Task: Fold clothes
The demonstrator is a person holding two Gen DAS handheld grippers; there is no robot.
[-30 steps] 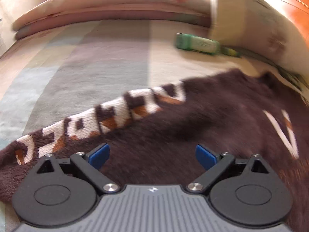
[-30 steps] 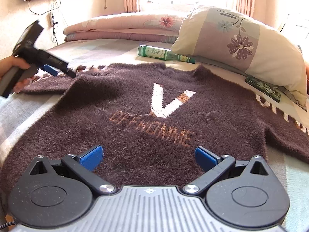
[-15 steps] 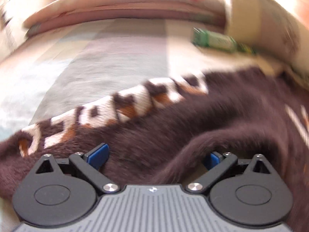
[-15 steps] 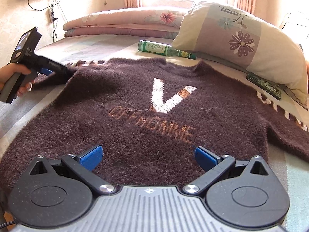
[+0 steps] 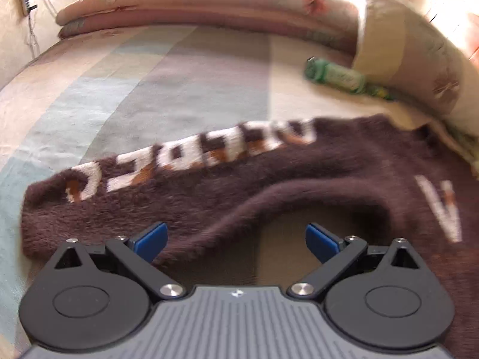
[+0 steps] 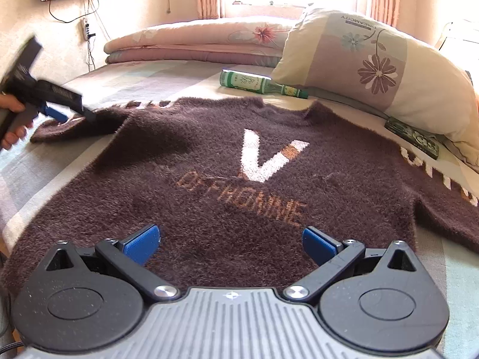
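Behind our brown sweater (image 6: 239, 161) lie a green bottle (image 6: 257, 84), a pillow (image 6: 374, 68) and a remote (image 6: 411, 137). It lies flat on the bed (image 6: 149, 74), collar toward them, sleeves sideways. Left tongs (image 5: 236, 239) and right tongs (image 6: 230, 242) gape apart.

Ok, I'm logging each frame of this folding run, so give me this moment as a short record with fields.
garment: brown sweater, spread front-up on the bed
left gripper: open, at the sweater's sleeve, by the armpit
right gripper: open, over the hem, gripping nothing
sleeves: both still out to the sides
nearby: green bottle, pillow, folded quilt, dark flat thing under the pillow's edge
fold progress: no fold visible yet
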